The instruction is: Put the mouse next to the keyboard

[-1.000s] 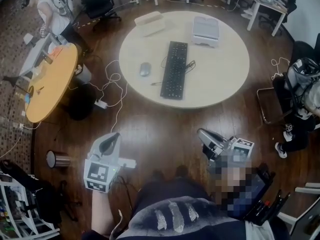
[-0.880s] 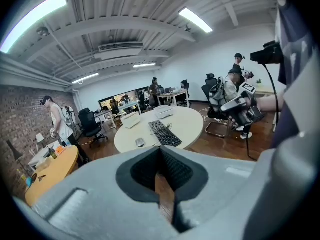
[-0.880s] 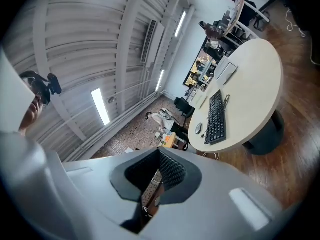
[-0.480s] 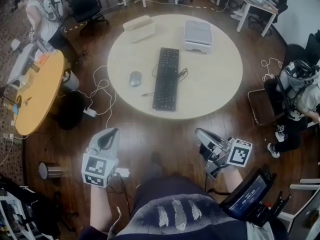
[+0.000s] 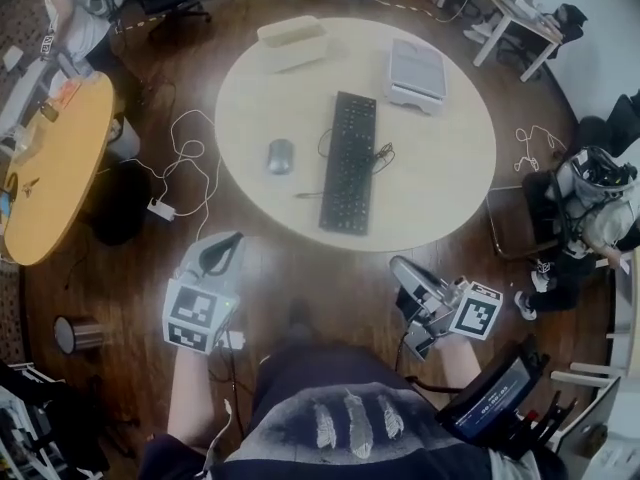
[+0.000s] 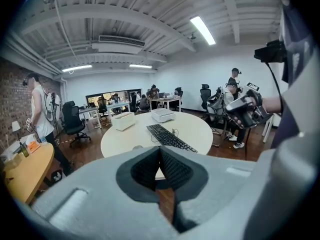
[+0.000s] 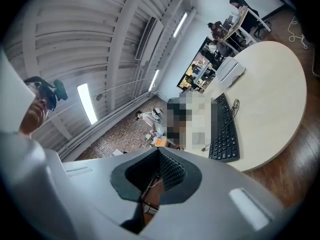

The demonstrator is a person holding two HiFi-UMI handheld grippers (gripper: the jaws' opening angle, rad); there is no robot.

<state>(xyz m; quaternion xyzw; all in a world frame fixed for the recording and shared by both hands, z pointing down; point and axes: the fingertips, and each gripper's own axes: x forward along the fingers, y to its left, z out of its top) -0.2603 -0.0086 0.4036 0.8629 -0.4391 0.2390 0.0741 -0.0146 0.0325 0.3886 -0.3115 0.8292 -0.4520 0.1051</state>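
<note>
Left tongs (image 5: 224, 246) and right tongs (image 5: 401, 269) are pressed together, empty, short of the round tabletop (image 5: 440, 168); the mouse (image 5: 281, 155) lies apart, left of the keyboard (image 5: 350, 161).

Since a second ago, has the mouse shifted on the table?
No. The mouse still lies left of the keyboard, apart, level with its middle.

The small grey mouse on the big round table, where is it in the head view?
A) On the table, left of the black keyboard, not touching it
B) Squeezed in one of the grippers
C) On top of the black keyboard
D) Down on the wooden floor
A: in the head view the small grey computer mouse lies on the round cream table, left of the long black keyboard, with bare tabletop between them.
</note>
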